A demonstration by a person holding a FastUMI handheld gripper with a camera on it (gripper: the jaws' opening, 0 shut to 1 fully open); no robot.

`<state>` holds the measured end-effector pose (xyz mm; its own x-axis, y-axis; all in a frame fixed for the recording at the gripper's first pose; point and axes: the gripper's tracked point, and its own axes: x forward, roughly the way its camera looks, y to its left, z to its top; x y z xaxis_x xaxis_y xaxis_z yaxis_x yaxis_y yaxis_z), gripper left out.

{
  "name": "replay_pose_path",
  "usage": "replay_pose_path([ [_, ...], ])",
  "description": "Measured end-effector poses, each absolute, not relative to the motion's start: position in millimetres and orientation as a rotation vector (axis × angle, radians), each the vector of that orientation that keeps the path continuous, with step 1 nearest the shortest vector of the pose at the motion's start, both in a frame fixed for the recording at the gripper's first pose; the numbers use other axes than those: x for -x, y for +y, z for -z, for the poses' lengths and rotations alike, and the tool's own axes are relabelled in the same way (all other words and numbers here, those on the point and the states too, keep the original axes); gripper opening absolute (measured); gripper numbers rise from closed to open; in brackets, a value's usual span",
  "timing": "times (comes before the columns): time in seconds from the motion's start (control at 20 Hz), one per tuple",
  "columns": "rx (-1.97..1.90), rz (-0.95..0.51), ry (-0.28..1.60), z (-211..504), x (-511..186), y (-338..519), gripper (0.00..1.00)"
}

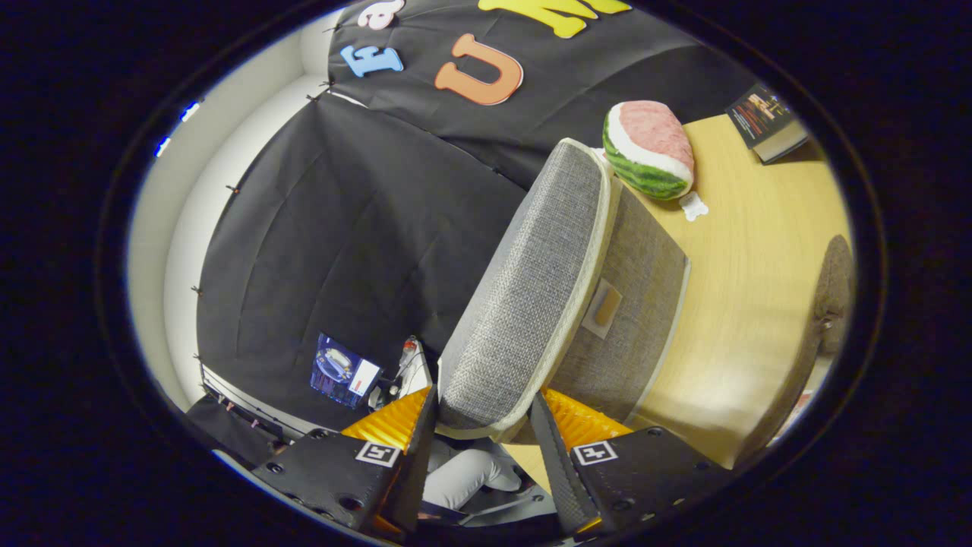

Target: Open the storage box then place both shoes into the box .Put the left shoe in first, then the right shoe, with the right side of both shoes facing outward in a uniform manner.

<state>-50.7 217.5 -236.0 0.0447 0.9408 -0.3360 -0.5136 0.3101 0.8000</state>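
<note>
A grey fabric storage box (634, 319) stands on the wooden table (752, 251), seen at a strong tilt. Its padded lid (531, 289) with a pale trim is swung up and away from the box body, which has a small label tab (605, 308) on its side. My gripper (482, 416) is shut on the lid's near edge, one finger on each face of it. A dull brown rounded shape (834, 292) lies at the table's far side, too cut off to identify.
A watermelon-slice plush (649, 150) rests on the table just beyond the lid's far end, with a book (765, 121) farther along. Below the fingers are a person's light trouser leg (465, 475) and some equipment (345, 372) against the booth wall.
</note>
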Motion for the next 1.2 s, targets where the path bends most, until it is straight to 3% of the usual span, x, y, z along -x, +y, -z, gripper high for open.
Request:
replay_pose_path([
  [0.35, -0.513, -1.214, 0.911, 191, 51, 230, 0.67],
  [0.8, -0.353, -1.244, 0.703, 101, 49, 290, 0.77],
  [1.2, -0.195, -1.273, 0.594, 61, 63, 377, 0.74],
])
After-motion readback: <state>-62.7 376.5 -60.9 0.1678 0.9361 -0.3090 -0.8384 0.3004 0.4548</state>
